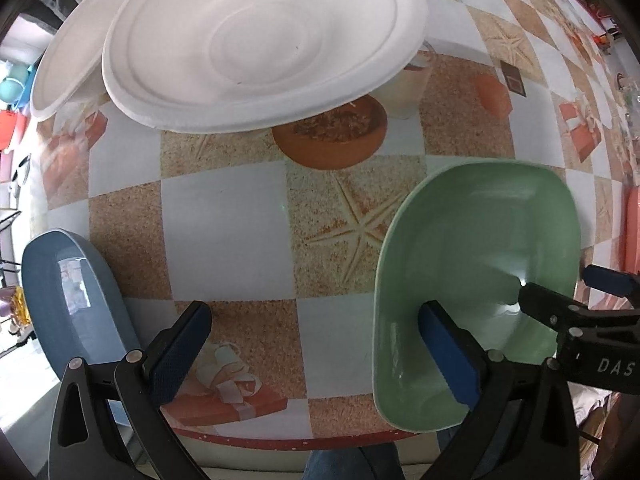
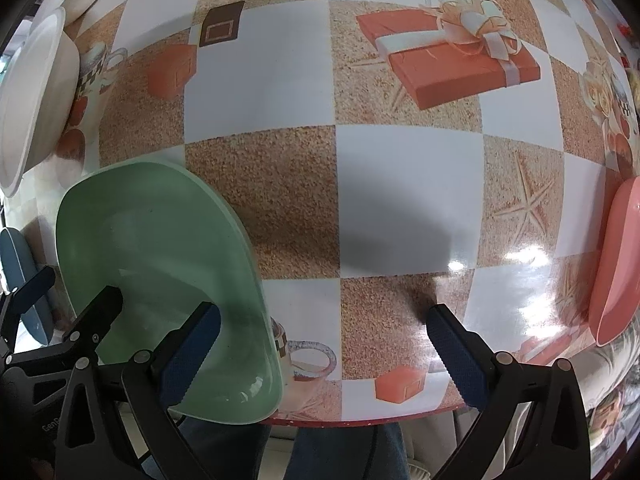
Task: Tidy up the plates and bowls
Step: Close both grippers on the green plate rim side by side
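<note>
Left gripper (image 1: pixel 316 344) was seen spread wide, nothing held, with its right finger over the near rim of the green bowl (image 1: pixel 476 276) and its left finger over bare tabletop (image 1: pixel 224 232). Right gripper (image 2: pixel 324 352) was likewise wide and empty, its left finger over the same green bowl (image 2: pixel 160 264), its right finger above the tabletop edge. Whether either pad touched the bowl could not be told.

Outward from there, a blue bowl (image 1: pixel 68 292) was placed at the near left edge, well apart from the green one. Two white plates (image 1: pixel 260 40), overlapped, were set at the far side. A pink bowl (image 2: pixel 620 256) was found at the far right.

The step in hand was judged to be the approach to the green bowl, no grasp made yet. For the next move, one gripper would need to be closed on the rim, then the bowl carried to another bowl for nesting; a thin, smooth rim was judged liable to slip.
</note>
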Demonstrator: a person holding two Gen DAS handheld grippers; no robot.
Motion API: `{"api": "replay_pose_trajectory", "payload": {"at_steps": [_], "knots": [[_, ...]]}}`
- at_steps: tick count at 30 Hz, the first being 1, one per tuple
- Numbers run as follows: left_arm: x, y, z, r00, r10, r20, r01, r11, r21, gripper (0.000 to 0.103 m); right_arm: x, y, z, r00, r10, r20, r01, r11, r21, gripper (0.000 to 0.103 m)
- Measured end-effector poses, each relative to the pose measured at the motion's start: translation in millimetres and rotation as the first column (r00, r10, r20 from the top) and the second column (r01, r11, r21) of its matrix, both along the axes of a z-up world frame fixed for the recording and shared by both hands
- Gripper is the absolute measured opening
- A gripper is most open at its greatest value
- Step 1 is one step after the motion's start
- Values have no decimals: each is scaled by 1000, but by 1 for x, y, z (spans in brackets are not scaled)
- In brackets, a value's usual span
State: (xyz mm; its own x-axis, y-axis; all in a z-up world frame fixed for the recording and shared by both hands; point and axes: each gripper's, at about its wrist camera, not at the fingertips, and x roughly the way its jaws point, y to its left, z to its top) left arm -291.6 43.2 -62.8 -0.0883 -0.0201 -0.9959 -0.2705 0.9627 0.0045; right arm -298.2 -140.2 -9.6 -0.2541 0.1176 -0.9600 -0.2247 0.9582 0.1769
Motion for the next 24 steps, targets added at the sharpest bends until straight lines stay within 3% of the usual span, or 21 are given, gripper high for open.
{"api": "replay_pose_trajectory", "payload": {"at_steps": [12,14,21,23,24], "knots": [[-1,11,-3,999,47,-2,-47,999,-16,103,6,-7,-2,999,1,-32,-2,1000,-23,101],[0,8,-3,999,38,-17,-38,999,-11,103,5,-5,3,1000,20,-22,-20,1000,-22,89],[1,-9,1,999,-39,-11,39,999,-16,85,-14,4,-3,995,95,25,-95,995,9,46],[-1,-10,3,999,-47,-5,47,998,-34,78,-9,6,-1,996,90,10,-90,995,42,23],[-1,-11,4,998,-57,-3,57,998,-35,73,-11,6,-4,996,86,1,-86,995,51,23]]}}
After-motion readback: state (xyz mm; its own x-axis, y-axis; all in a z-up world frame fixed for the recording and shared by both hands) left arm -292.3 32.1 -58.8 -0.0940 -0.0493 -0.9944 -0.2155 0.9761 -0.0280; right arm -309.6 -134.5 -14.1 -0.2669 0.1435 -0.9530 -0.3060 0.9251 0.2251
